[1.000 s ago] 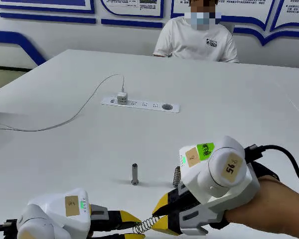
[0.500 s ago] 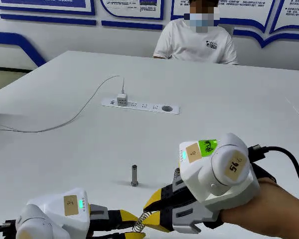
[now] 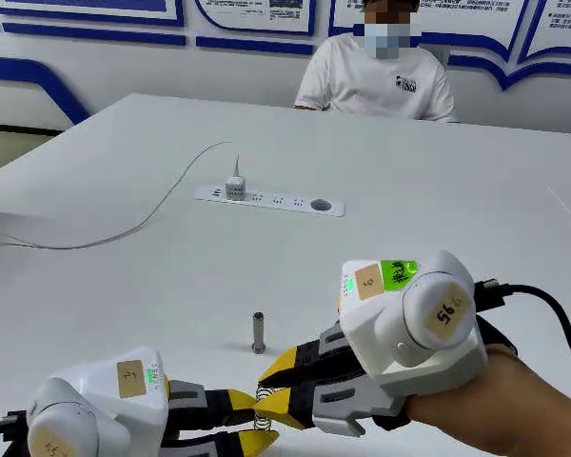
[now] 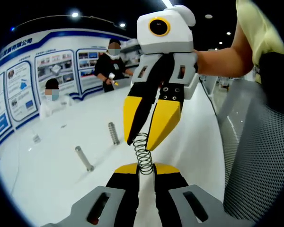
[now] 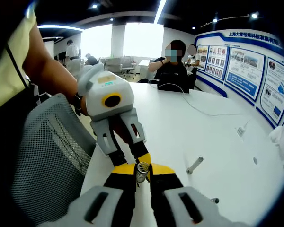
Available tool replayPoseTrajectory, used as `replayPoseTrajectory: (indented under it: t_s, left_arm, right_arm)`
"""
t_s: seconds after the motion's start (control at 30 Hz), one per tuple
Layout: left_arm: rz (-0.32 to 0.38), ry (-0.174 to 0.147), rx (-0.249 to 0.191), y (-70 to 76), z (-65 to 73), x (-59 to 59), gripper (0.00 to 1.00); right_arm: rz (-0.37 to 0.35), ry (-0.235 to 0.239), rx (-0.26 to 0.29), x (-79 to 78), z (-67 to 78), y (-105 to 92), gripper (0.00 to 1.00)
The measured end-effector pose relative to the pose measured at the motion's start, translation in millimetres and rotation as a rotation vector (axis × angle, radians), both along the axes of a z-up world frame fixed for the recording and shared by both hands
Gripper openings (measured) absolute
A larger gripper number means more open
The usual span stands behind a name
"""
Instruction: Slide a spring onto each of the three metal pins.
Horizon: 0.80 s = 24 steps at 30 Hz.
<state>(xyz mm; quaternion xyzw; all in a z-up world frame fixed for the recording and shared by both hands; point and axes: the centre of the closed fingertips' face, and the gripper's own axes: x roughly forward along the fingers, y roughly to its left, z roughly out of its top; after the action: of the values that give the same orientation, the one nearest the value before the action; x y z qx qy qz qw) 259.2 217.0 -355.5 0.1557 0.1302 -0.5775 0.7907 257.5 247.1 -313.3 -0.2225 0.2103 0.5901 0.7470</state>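
Left gripper point(image 4: 141, 169): jaws narrow, pinched on the lower end of the spring point(image 4: 143, 153). Right gripper point(image 5: 141, 169) meets it tip to tip, jaws closed on the spring's other end. The coil spans the short gap between both claws, above the white table point(image 3: 171, 276). Bare metal pin point(image 4: 84, 158) stands upright ahead-left of the left claw. The second pin point(image 4: 113, 133), coil-sleeved, stands just beyond.

My left gripper point(image 3: 253, 420) and right gripper point(image 3: 270, 387) were white with black-and-yellow jaws, the spring point(image 3: 263, 402) and pin point(image 3: 259, 332) silver-grey, the table point(image 3: 428, 190) plain white.
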Motion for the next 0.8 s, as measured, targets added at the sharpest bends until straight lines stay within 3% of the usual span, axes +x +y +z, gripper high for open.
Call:
replayPoseTrajectory:
  t_s: [0.27, 0.8]
  left_arm:
    - [0.009, 0.000, -0.002, -0.3, 0.2, 1.3, 0.12]
    - [0.038, 0.018, -0.021, 2.0, 1.0, 6.0, 0.17]
  right_arm:
    - [-0.018, -0.002, 0.022, 1.5, -0.1, 2.2, 0.12]
    - [-0.033, -0.033, 0.018, 9.4, 4.8, 0.8, 0.12]
